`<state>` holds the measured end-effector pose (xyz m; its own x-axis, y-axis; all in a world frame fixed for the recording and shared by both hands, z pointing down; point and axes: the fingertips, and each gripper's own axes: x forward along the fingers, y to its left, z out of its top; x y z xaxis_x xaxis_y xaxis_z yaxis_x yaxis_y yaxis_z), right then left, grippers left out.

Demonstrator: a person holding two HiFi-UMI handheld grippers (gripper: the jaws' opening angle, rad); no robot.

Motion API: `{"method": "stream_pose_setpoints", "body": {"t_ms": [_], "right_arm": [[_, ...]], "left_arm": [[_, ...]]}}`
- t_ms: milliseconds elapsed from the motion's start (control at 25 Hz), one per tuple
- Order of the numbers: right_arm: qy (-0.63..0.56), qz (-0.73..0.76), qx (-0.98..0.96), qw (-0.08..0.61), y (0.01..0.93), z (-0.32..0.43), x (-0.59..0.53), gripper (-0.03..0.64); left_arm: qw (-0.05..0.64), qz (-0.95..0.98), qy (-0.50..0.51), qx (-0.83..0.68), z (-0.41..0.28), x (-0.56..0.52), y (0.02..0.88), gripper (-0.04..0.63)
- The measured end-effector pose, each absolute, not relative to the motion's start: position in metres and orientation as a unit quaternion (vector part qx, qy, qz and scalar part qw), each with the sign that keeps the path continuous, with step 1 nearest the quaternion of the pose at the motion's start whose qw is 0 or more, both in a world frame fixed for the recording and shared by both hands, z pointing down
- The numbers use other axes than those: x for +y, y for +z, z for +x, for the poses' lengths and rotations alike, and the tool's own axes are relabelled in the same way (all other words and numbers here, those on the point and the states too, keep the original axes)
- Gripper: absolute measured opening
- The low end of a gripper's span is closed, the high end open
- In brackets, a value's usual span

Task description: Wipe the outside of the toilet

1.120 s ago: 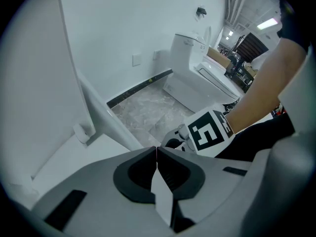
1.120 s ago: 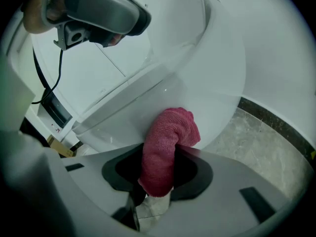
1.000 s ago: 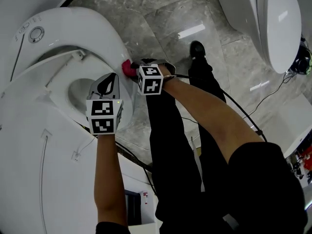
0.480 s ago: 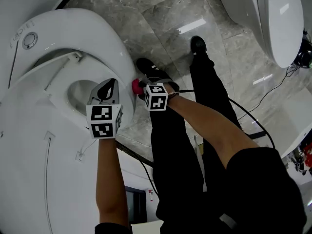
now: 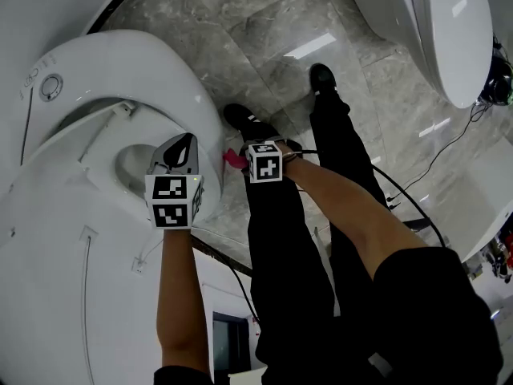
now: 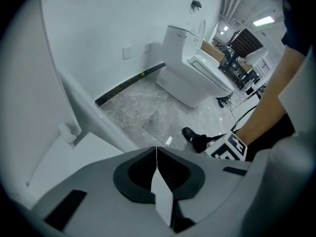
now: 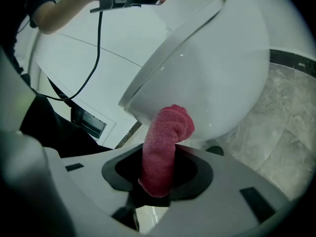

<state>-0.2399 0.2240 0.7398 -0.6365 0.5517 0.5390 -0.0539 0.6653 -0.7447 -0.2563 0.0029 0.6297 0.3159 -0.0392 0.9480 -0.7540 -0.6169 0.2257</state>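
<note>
A white toilet point(image 5: 164, 62) with its seat up fills the left of the head view. My right gripper point(image 5: 238, 160) is shut on a pink cloth point(image 7: 164, 144), whose rolled end presses against the outside of the bowl point(image 7: 217, 83) below the rim. That cloth point(image 5: 234, 159) shows as a small pink patch beside the bowl's side. My left gripper point(image 5: 180, 149) hovers over the rim near the bowl opening, its jaws shut point(image 6: 156, 154) with nothing between them.
Grey marble floor point(image 5: 264, 30) lies to the right of the toilet. A second white toilet point(image 5: 437, 22) stands at the upper right. The person's legs and black shoes point(image 5: 321, 77) stand close beside the bowl. A black cable point(image 5: 417, 207) trails across the floor.
My right gripper with the pink cloth has slid down and toward me along the bowl's side. The left gripper has stayed over the rim.
</note>
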Motion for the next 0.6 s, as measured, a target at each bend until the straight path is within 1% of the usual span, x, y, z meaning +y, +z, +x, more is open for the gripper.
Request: {"method": "stream_pose_setpoints", "body": {"t_ms": [120,320,440,600], "right_arm": [[0.395,-0.078,-0.825,0.397,0.751,-0.207,0.156,0.160],[0.386,0.063,-0.847,0.361,0.759,-0.172,-0.010,0.160],[0.351,0.109,-0.868,0.334,0.753,-0.174,-0.099,0.160],[0.280,0.102,-0.888,0.351,0.757,-0.205,-0.165,0.161]], "left_arm": [[0.343,0.742,0.511,-0.265,-0.248,-0.010,0.623,0.021],[0.334,0.750,0.503,-0.269,-0.241,-0.043,0.615,0.021],[0.332,0.749,0.503,-0.273,-0.240,-0.065,0.619,0.021],[0.333,0.744,0.512,-0.272,-0.240,-0.087,0.629,0.021]]}}
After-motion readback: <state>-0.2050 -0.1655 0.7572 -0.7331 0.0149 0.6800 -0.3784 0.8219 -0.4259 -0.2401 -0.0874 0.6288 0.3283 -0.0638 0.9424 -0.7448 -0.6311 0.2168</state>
